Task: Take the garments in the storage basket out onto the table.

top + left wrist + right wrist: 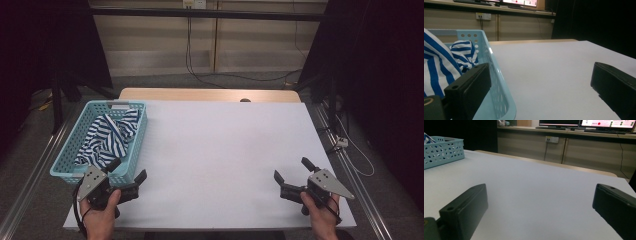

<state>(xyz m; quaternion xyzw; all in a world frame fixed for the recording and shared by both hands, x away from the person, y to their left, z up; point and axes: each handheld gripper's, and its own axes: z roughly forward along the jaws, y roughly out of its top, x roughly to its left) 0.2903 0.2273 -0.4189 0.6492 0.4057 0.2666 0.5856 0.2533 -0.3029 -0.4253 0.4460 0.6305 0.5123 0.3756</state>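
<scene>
A light blue perforated basket [64, 152] stands on the left side of the white table [225, 145] and holds a crumpled blue-and-white striped cloth [107, 136]. A hand holds my left gripper [130, 168] open at the basket's near right corner, with one jaw over the basket's near wall and the other above bare table. In the left gripper view the basket's wall [499, 96] and the cloth [436, 65] sit close by my left gripper [541, 83]. My right gripper [290, 168] is open near the front right, nothing between its jaws [540, 206]; the basket [444, 148] is far off.
A wooden strip [210, 94] runs along the table's far edge with a small dark object [245, 100] on it. Cables trail on the floor behind and to the right. Dark curtains and stand legs flank the table. A bench with monitors [584, 123] lines the far wall.
</scene>
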